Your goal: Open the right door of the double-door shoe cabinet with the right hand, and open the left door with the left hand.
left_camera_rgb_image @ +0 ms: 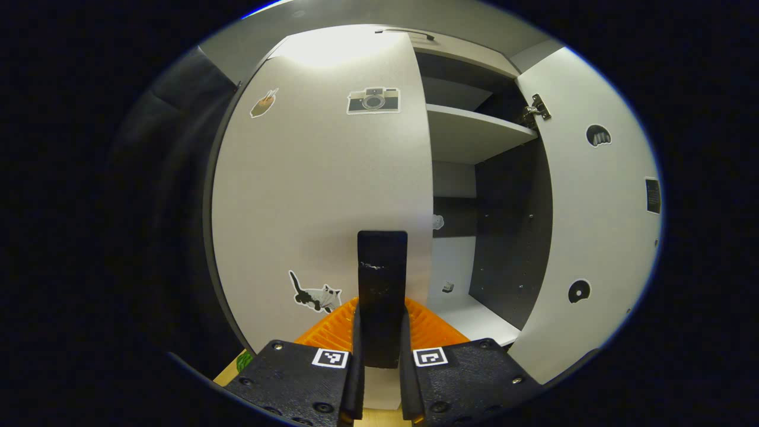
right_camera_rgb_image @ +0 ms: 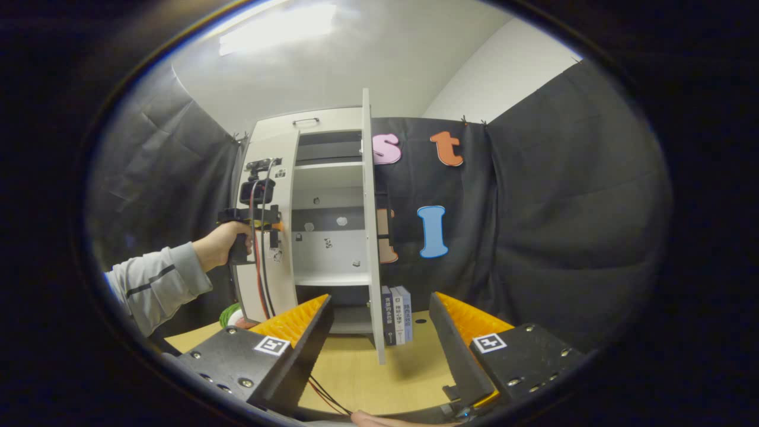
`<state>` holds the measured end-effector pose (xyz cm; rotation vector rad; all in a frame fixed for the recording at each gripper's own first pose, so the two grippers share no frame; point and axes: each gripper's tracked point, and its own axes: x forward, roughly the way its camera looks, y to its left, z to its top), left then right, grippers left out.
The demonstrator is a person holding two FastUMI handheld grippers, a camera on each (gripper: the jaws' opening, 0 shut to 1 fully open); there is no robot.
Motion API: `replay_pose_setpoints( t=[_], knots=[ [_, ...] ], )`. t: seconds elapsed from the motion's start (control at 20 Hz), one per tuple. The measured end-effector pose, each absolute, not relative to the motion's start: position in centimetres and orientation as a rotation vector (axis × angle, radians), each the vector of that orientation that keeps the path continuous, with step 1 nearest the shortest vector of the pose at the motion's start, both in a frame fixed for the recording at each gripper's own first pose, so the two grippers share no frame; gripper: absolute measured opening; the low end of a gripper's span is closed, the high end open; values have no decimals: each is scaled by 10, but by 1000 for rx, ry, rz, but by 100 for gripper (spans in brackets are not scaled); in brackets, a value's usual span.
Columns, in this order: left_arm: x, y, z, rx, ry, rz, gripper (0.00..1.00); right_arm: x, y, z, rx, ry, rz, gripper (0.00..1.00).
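The white shoe cabinet [right_camera_rgb_image: 270, 127] stands on a wooden table. Its left door [left_camera_rgb_image: 320, 196], covered with stickers, faces me in the left gripper view and carries an upright black handle [left_camera_rgb_image: 382, 267]. My left gripper [left_camera_rgb_image: 382, 314] is shut on that handle, one finger on each side. In the right gripper view a hand holds the left gripper [right_camera_rgb_image: 261, 222] against the left door [right_camera_rgb_image: 267, 284]. The right door [right_camera_rgb_image: 369, 225] stands wide open, edge-on, with the shelves [right_camera_rgb_image: 329, 166] bare to view. My right gripper [right_camera_rgb_image: 379, 302] is open, back from the cabinet, holding nothing.
Three books [right_camera_rgb_image: 397, 314] stand upright beside the open right door. A green object [right_camera_rgb_image: 228, 314] lies at the cabinet's left foot. The wooden table [right_camera_rgb_image: 356, 367] stretches in front. Black cloth walls close in on both sides. The right door's inner face [left_camera_rgb_image: 593, 237] hangs close by.
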<state>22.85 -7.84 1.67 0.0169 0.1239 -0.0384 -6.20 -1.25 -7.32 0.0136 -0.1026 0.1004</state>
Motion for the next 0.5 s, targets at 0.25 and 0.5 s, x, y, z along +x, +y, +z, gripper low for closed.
replay_pose_setpoints(
  t=[0.25,0.5],
  knots=[
    [192,-70,16,45,142,-103,25,-57,-8,-73,41,-86,99,96],
    [154,-45,21,52,122,-135,25,-54,-1,-74,5,-74,78,96]
  ],
)
